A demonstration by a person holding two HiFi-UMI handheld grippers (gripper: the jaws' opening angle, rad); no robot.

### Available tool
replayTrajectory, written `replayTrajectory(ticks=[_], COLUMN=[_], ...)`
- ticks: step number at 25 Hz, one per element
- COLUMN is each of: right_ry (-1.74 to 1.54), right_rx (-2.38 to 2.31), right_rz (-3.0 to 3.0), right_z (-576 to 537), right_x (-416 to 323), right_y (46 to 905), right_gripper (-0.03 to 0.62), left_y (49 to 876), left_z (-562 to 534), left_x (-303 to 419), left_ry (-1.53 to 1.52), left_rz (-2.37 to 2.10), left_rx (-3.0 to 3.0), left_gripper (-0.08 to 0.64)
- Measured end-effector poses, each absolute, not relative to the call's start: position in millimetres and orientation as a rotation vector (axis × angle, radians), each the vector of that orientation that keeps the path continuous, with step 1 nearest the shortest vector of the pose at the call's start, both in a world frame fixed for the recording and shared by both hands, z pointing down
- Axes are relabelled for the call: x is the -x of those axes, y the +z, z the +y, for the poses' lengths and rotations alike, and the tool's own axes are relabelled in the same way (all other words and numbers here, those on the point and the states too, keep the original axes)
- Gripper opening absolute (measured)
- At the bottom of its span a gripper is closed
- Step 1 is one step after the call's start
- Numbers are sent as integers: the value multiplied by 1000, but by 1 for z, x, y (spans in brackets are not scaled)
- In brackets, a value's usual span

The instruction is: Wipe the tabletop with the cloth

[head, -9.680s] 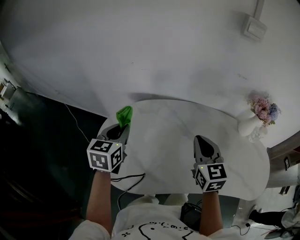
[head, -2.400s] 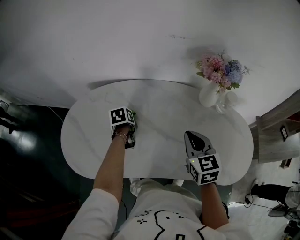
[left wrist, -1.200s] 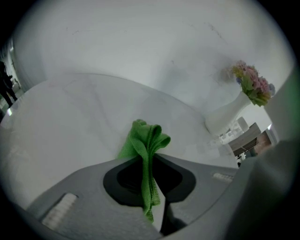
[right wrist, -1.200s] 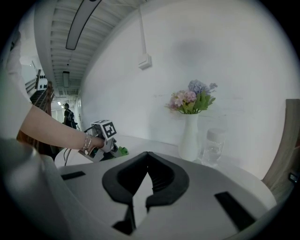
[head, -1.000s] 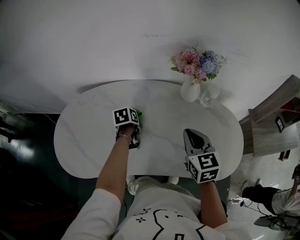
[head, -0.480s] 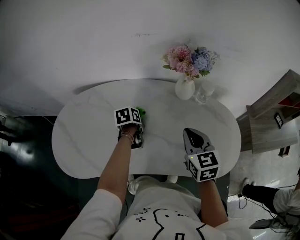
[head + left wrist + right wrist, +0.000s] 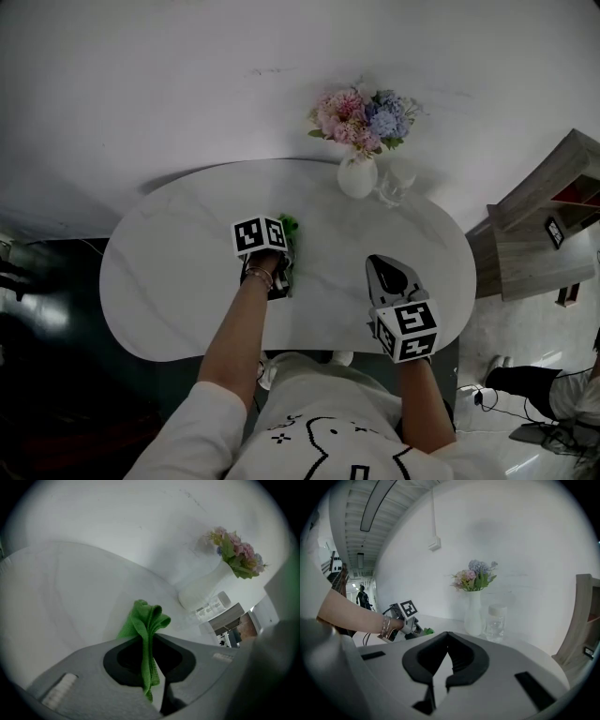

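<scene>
Tightly, the left claw point(image 7: 150, 643) clamps the cloth point(image 7: 146, 619), which bunches past its tips.

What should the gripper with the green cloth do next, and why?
Probably slide the left gripper sideways with the green cloth pressed on the tabletop. Its jaws are shut on the cloth, and the vase stands ahead, so pushing forward risks a bump.

Left tool point(image 7: 286, 247) reaches forward pinching cloth point(image 7: 289, 225); right tool point(image 7: 383, 264) hovers closed.
</scene>
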State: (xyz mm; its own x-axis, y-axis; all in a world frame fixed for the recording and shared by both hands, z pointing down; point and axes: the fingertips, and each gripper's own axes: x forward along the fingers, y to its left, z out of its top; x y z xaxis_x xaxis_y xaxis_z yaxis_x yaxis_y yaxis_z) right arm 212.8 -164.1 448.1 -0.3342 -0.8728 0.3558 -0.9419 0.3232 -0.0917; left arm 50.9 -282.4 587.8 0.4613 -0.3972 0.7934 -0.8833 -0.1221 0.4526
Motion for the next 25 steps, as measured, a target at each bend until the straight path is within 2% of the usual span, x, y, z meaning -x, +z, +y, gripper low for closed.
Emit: replayTrajectory(ticks=[25], right_ry=[469], right_rx=[-1757], right_rz=[-2293], right_z=[-162], right_x=[-250], right_y=[453], right_gripper=[2], left_y=[588], left_z=[-276], left_x=[-125], left_ry=[649], left_rz=[-1014], left_rx=[-1775], left_gripper=[56])
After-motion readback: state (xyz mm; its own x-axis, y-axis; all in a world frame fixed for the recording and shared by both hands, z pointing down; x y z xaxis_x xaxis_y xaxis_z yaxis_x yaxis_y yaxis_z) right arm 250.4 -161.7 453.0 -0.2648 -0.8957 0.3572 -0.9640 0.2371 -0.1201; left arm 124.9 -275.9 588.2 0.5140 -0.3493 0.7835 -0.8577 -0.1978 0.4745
